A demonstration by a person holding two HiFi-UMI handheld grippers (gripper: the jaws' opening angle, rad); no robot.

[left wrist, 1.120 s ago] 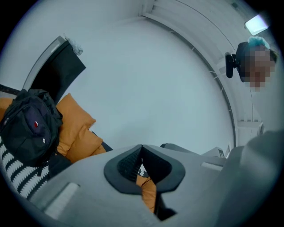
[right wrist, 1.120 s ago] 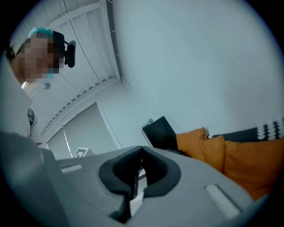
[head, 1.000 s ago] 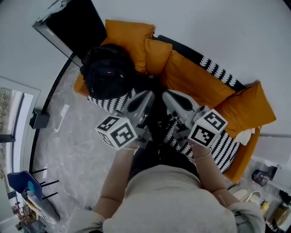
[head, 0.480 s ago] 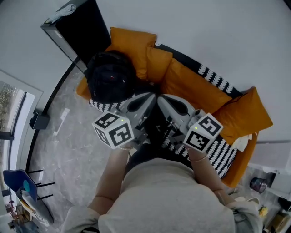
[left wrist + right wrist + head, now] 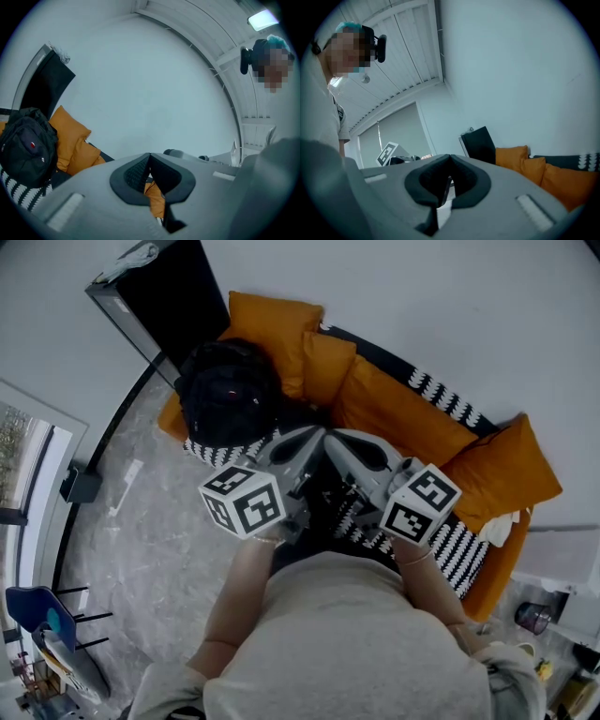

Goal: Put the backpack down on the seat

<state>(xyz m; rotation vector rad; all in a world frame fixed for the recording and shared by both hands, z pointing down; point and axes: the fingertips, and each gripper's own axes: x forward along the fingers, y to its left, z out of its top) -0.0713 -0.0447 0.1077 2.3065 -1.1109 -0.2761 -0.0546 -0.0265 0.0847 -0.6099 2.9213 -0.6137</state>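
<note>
Backpack, black, sits on the seat at the left end of the sofa, its back against an orange cushion. Nothing grips it. In the left gripper view the same backpack shows at far left w/ a small red mark on its front, the orange cushion just beside it and a b/w striped cover under it.

Left gripper and right gripper are held side by side in front of the person's chest, tips angled toward each other and nearly meeting over the striped seat cover, near the backpack but apart from it. Each has a marker cube at its rear, left cube, right cube.

Left gripper is closed: its dark fingers meet at the tip w/ nothing btwn them, only sofa orange visible past the lower slit. Right gripper is likewise closed and empty, fingers touching at the tip.

More orange cushions line the sofa back, one at the right end. Tall black panel stands against the white wall just left of the sofa. Grey marbled floor runs along the front, w/ a blue chair at the lower left edge.
</note>
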